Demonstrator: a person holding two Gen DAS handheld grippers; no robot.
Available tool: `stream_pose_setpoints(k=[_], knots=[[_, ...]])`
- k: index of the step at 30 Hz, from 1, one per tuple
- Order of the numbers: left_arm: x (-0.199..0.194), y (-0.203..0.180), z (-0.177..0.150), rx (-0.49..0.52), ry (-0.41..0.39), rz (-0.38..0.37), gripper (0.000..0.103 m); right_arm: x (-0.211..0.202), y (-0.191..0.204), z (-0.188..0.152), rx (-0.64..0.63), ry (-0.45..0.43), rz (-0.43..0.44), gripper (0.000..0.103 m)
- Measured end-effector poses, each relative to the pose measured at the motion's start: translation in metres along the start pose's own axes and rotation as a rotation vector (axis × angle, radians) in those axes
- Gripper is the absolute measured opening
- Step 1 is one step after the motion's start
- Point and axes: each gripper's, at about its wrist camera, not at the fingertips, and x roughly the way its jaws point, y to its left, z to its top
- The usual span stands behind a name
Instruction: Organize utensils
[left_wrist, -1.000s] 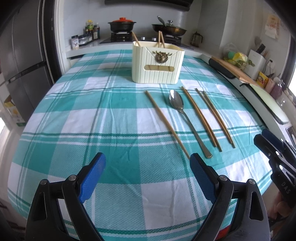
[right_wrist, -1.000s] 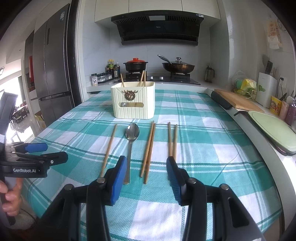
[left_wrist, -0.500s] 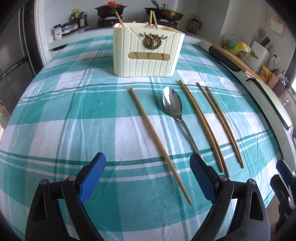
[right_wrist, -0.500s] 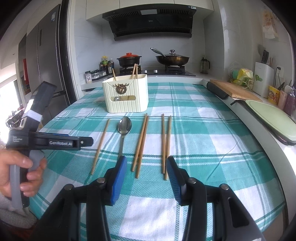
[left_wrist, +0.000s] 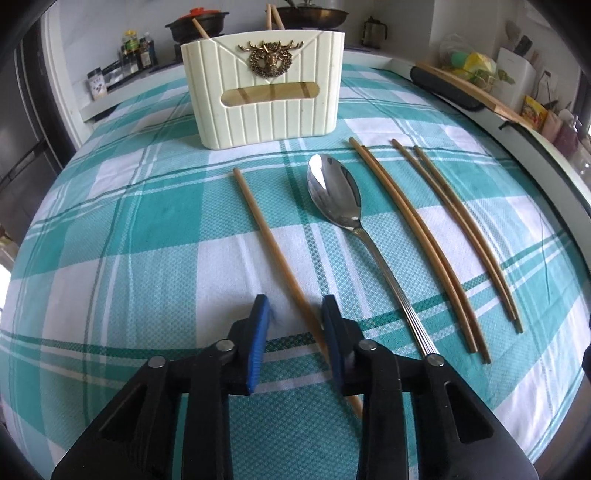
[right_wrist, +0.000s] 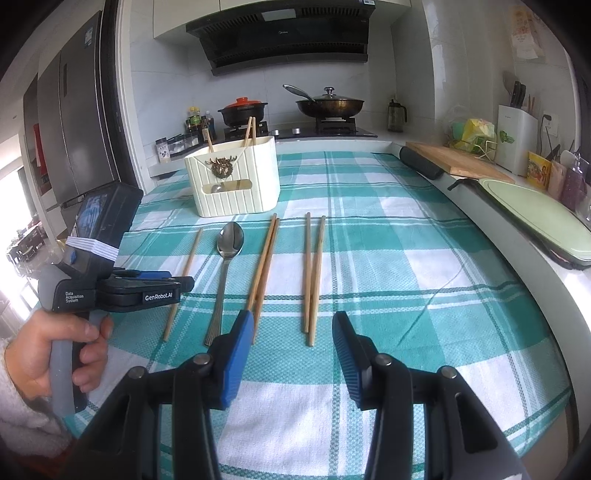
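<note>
A single wooden chopstick (left_wrist: 266, 236) lies on the green checked tablecloth (left_wrist: 110, 221). Its near end runs between the blue pads of my left gripper (left_wrist: 293, 310), close against the right pad, with a gap to the left pad; the jaws are closing. To its right lie a steel spoon (left_wrist: 334, 195) and two chopstick pairs (left_wrist: 417, 240) (left_wrist: 461, 229). Behind them a cream utensil holder (left_wrist: 266, 88) holds a few chopsticks. My right gripper (right_wrist: 291, 325) hovers open over the near ends of the pairs (right_wrist: 312, 273), with nothing between its fingers.
A person's hand (right_wrist: 55, 350) holds the left gripper at the table's left. A wooden cutting board (right_wrist: 458, 162) and a pale green board (right_wrist: 535, 218) line the right counter. Pots sit on the stove (right_wrist: 295, 129) behind; a fridge (right_wrist: 74, 110) stands left.
My left gripper moved forward and down over the single chopstick's near end, and its wide jaws have narrowed around it. The right gripper has barely shifted.
</note>
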Motion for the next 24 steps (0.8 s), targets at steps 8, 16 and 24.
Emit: stream_pose_setpoints(k=[8,16,24], knots=[[0.000,0.024,-0.004,-0.033,-0.003,0.029,0.004,0.028,-0.026,0.010,0.061,0.091,-0.031,0.045],[-0.008,0.061,-0.018,-0.069,0.008,0.059,0.005,0.090,-0.037,0.042,0.047,0.214,0.018,0.025],[-0.018,0.085,-0.033,-0.077,0.011,0.076,0.005,0.144,-0.028,0.059,-0.023,0.326,0.014,0.017]])
